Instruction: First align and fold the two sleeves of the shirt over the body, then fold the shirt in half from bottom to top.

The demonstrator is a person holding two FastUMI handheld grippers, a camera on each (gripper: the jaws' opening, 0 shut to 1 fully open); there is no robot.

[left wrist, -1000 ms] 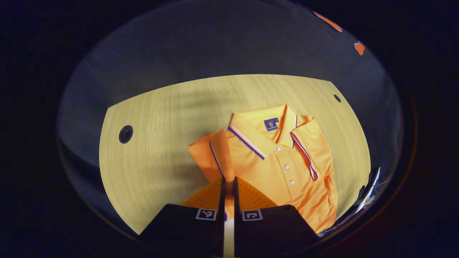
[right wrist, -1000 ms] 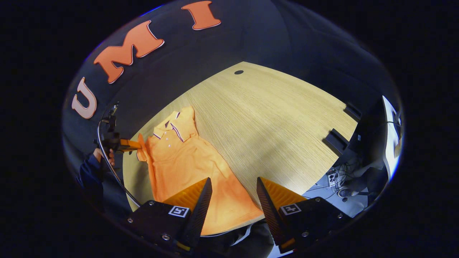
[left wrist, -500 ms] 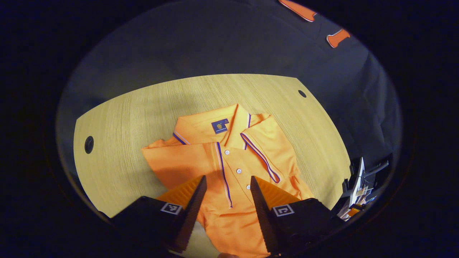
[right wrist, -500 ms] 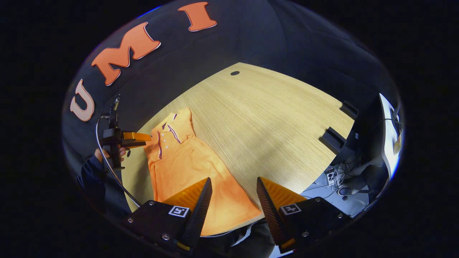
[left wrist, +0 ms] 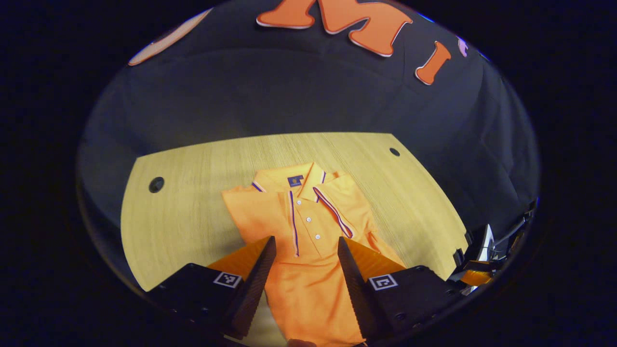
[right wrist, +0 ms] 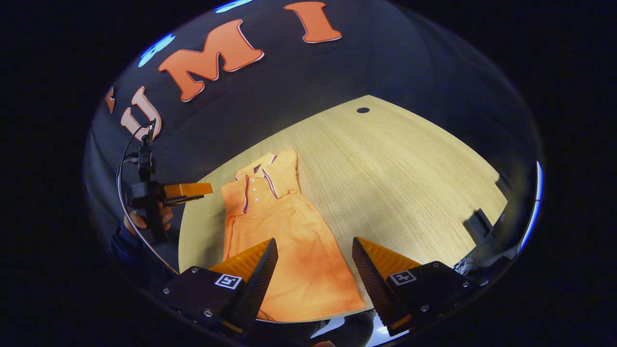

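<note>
Orange polo shirt [left wrist: 308, 250] lies flat on the wood counter [left wrist: 193, 193], collar toward the far edge, hem at the near edge. Both sleeves are folded in over the body; the striped cuff of one sleeve [left wrist: 292, 221] runs down beside the button placket, the other sleeve [left wrist: 337, 212] lies across the opposite side of the chest. Bottom half not yet folded up.

My left gripper [left wrist: 304, 270] hovers above the shirt's mid body, jaws wide, nothing between them. In the right gripper view the same left gripper [right wrist: 185, 190] sits off the counter's left edge, near the collar end, clear of the fabric, held by a hand [right wrist: 144, 219] in a dark sleeve.

My right gripper [right wrist: 315, 270] is over the hem end at the near edge of the counter, jaws wide, holding nothing; the shirt [right wrist: 284, 250] shows in the gap between the fingers.

Cable holes in the counter: one [left wrist: 156, 184] at the far left corner, one [left wrist: 395, 152] at the far right corner.
</note>
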